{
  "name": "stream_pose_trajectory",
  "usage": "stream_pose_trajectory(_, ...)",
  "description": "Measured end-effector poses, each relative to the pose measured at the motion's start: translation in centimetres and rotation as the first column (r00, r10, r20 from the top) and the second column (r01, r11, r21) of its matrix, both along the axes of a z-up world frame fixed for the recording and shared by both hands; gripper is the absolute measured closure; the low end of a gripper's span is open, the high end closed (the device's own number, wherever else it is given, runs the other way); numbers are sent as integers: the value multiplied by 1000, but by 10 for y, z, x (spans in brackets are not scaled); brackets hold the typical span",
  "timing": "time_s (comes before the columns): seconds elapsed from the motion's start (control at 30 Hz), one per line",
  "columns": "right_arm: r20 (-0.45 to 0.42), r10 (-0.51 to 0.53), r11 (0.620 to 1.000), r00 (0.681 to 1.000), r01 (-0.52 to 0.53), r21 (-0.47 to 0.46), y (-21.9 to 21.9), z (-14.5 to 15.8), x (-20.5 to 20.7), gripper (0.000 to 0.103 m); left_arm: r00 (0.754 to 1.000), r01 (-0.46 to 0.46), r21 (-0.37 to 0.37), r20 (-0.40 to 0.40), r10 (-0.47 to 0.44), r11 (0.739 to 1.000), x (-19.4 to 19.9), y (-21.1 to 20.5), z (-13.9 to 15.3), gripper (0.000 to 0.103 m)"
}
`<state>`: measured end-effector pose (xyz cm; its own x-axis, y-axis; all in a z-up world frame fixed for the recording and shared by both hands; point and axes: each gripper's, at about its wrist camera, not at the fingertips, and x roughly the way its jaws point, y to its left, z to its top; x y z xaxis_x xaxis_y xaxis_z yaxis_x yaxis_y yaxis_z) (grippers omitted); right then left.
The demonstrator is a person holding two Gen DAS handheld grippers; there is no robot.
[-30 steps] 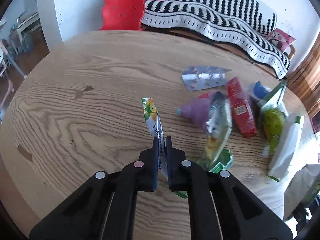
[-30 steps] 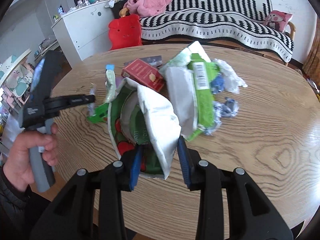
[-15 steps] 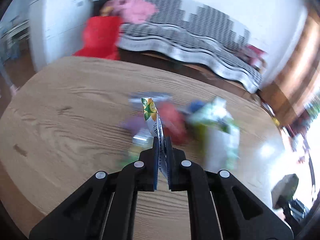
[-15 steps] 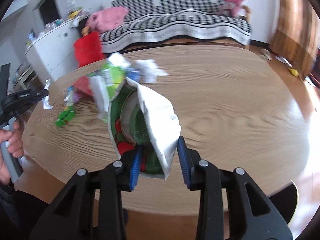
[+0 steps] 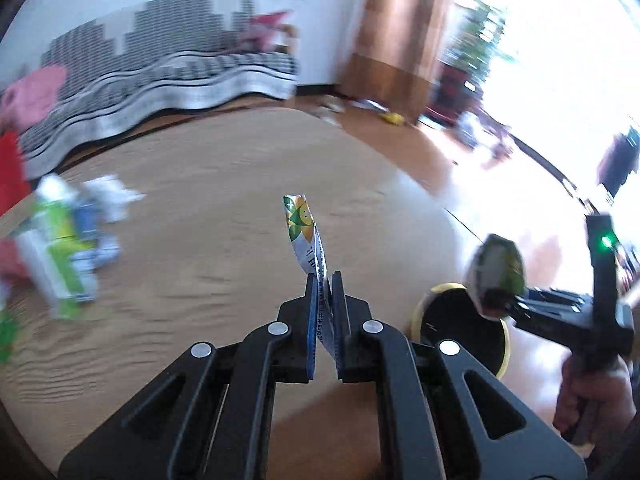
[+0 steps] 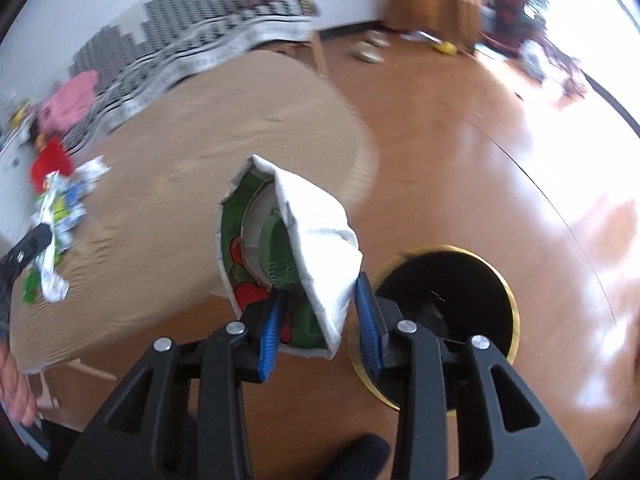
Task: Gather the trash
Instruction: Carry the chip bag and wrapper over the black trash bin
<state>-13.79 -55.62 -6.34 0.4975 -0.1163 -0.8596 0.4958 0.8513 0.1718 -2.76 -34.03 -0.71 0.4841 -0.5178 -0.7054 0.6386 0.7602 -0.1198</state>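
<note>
My left gripper is shut on a thin sachet wrapper printed with a green and orange fruit face, held upright over the wooden table's right end. My right gripper is shut on a crumpled white and green snack bag with red fruit print. It hangs past the table edge, beside a round black bin with a yellow rim on the floor. In the left wrist view the right gripper with its bag hovers above that bin.
More trash lies in a blurred heap at the table's left; the same heap shows in the right wrist view. A striped sofa stands behind. Bare wooden floor surrounds the bin. A hand grips the right handle.
Both grippers have swung right, away from the trash heap, each keeping its piece. The bin on the floor has come into view, and the right gripper has passed beyond the table edge.
</note>
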Motion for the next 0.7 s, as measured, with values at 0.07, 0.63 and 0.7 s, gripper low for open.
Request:
stream_pose_trajectory(0.07,-30,-42,999,999,42,9,-21,-11,-12,68,998,66,11,-10,-66,998,-17,-31,-11,97)
stream_pose_trajectory(0.63,-310,-164,960,937,223,167,-102,-121,-65,68,943,327,68,-83,-322,942,-72,-147,-77,97)
stream_pose_trajectory(0.7,-308,-164,959,937,225,172,-103,-121,-65,68,943,328,71,-92,-321,942,-70,-153,-81,97)
